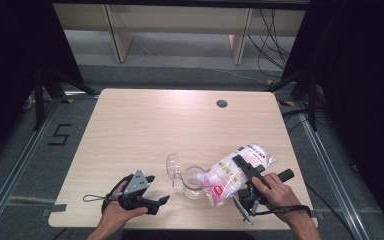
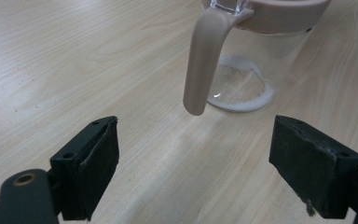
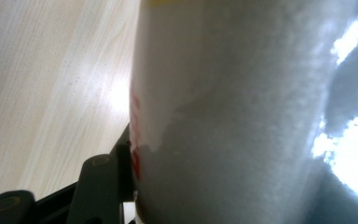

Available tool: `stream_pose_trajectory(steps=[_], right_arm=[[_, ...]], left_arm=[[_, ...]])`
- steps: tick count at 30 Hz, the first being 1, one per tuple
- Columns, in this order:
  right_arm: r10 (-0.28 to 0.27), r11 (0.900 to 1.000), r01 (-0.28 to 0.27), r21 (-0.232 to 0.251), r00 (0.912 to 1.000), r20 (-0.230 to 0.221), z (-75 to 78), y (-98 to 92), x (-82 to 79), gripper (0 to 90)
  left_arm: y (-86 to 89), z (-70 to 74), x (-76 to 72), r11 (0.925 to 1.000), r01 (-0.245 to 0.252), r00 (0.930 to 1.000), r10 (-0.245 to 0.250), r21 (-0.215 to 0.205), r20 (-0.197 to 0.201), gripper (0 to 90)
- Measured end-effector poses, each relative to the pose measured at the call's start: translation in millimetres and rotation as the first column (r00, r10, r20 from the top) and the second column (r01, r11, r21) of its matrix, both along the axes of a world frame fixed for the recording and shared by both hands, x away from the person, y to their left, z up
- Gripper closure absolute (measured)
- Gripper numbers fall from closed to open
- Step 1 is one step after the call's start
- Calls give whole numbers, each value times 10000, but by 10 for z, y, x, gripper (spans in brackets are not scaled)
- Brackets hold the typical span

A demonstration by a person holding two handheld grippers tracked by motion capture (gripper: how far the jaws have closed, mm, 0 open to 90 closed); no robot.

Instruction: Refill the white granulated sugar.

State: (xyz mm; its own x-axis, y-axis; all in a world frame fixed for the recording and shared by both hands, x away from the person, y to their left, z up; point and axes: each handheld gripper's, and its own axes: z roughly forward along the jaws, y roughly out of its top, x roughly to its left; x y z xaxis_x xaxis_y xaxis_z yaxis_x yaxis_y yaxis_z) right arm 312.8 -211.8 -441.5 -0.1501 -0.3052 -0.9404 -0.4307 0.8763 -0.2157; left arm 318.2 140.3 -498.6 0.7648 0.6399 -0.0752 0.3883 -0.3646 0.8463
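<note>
A clear jar (image 1: 193, 182) with a beige rim and handle (image 2: 200, 65) stands near the table's front edge. Its clear lid (image 1: 174, 166) is tipped up at its left. A thin layer of white powder (image 2: 242, 93) covers its bottom. My right gripper (image 1: 241, 170) is shut on a plastic bag of white powder (image 1: 230, 175) with a pink label. The bag is tilted, its lower end over the jar's mouth. In the right gripper view the bag (image 3: 242, 116) presses against one finger (image 3: 103, 184). My left gripper (image 1: 159, 188) stands open just left of the jar, its jaws (image 2: 193, 163) facing the handle with nothing between them.
The wooden table (image 1: 145, 130) has a round cable hole (image 1: 222, 103) at its far right. Beyond it stand a pale bench (image 1: 180, 25) and loose cables (image 1: 275, 45). Metal rails run along the floor on both sides.
</note>
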Motion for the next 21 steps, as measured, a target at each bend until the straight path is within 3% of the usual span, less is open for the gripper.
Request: stream_pose_trajectory(steps=[3,5,7,21], right_arm=[[44,9999,-45,137,10000,57,-18,-1,-2,470],[-283,9988,287,405,9995,-115,-43,-15,-20,471],[-441,9988,443,194,9990,-85,-31,-10,-32,471],[-381,9991,381,172,9993,-28,-27,-12,-35,475]], left_arm=[[-6,-9,2,10000,-6,10000,6,-99,93,154],[-1,-1,1,10000,-2,10000,2,0,15,154],[-1,-7,5,9999,64,10000,-64,-116,26,154],[-4,-6,2,10000,52,10000,-51,-65,71,154]])
